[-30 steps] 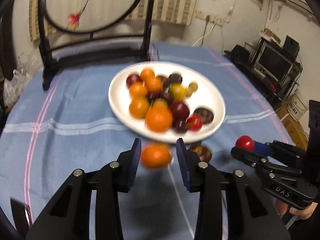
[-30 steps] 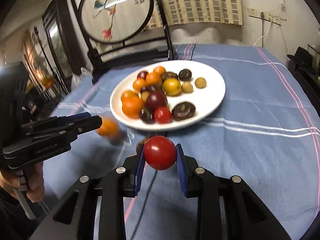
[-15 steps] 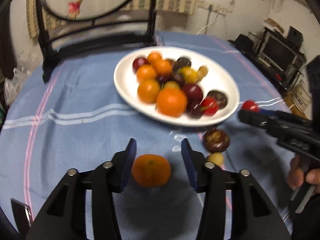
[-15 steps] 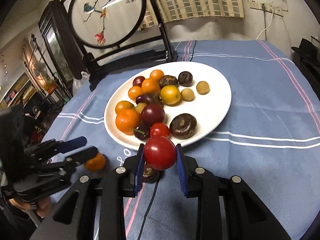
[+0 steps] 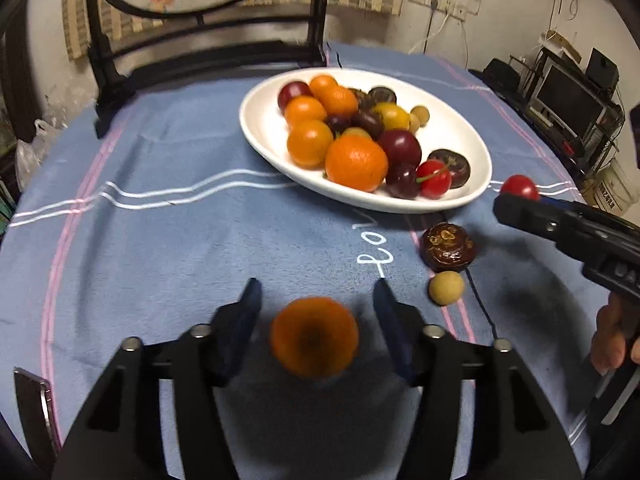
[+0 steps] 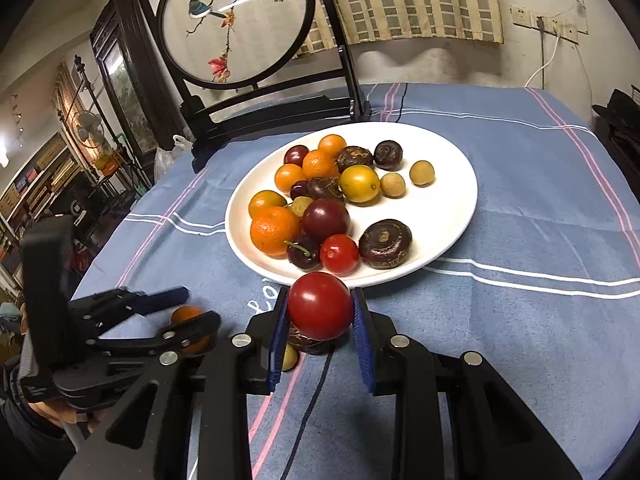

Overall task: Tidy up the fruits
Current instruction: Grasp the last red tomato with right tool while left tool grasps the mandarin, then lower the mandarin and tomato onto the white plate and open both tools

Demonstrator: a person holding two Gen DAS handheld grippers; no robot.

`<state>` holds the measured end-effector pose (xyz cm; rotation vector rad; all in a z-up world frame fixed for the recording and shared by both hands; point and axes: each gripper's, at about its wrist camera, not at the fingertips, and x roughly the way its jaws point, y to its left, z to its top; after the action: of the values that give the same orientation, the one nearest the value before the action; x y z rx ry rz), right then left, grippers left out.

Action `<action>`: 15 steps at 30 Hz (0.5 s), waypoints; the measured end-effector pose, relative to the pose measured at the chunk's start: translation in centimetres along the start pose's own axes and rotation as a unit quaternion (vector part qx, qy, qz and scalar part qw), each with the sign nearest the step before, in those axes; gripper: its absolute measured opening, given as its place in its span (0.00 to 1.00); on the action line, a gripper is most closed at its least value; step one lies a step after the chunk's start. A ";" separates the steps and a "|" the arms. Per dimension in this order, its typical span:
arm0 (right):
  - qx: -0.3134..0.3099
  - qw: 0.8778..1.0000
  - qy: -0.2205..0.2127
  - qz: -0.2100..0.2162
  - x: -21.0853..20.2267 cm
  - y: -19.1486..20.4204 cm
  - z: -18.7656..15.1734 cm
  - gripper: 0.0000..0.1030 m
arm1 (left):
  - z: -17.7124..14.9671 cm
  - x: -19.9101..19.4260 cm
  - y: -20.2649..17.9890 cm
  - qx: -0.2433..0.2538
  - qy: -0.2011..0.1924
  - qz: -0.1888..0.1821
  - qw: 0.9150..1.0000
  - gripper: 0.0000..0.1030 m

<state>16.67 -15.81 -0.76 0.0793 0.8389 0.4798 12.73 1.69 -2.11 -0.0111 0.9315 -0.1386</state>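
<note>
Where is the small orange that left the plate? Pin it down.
In the left wrist view the small orange lies on the blue tablecloth between the left gripper's opening fingers, touching neither, short of the white plate.

My left tongs (image 5: 316, 320) are matte black plastic with angular cut-outs in each arm, silver round screw heads at the joints and dark blue ribbed pads (image 5: 394, 332) on the inner faces. My right tongs (image 6: 320, 320) match them: black frame, silver screws, brighter blue ribbed pads (image 6: 362, 344). White lettering marks the right tongs' body; I can only read part of it.
</note>
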 end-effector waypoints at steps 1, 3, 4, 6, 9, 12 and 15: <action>-0.001 1.000 0.000 0.000 0.0 0.1 0.0 0.30 | -0.3 -0.2 0.0 0.003 0.000 0.001 1.000 0.56; -0.002 1.000 0.001 0.000 0.0 0.2 -0.1 0.30 | -0.8 0.2 -0.4 0.010 0.009 0.002 1.000 0.56; -0.003 1.000 0.001 0.000 0.0 0.2 -0.1 0.30 | -0.9 0.5 -0.5 0.013 0.014 0.006 1.000 0.56; -0.006 1.000 0.000 0.000 -0.2 0.4 -0.2 0.30 | -1.2 1.5 -0.6 0.012 0.023 0.010 1.000 0.42; -0.007 1.000 -0.003 0.002 -0.5 0.5 -0.3 0.30 | -1.1 1.6 -0.9 0.022 0.012 0.020 0.999 0.41; -0.005 1.000 -0.009 0.002 -0.7 0.4 -0.1 0.30 | -0.5 1.0 -1.1 0.025 0.007 0.010 1.000 0.40; -0.002 1.000 -0.020 -0.003 -0.9 0.2 0.4 0.30 | 1.7 -0.3 -1.5 0.030 -0.021 0.009 0.999 0.40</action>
<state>16.36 -16.02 0.21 0.0826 0.7991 0.4718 13.79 0.12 -0.77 0.0490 0.8845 -0.1485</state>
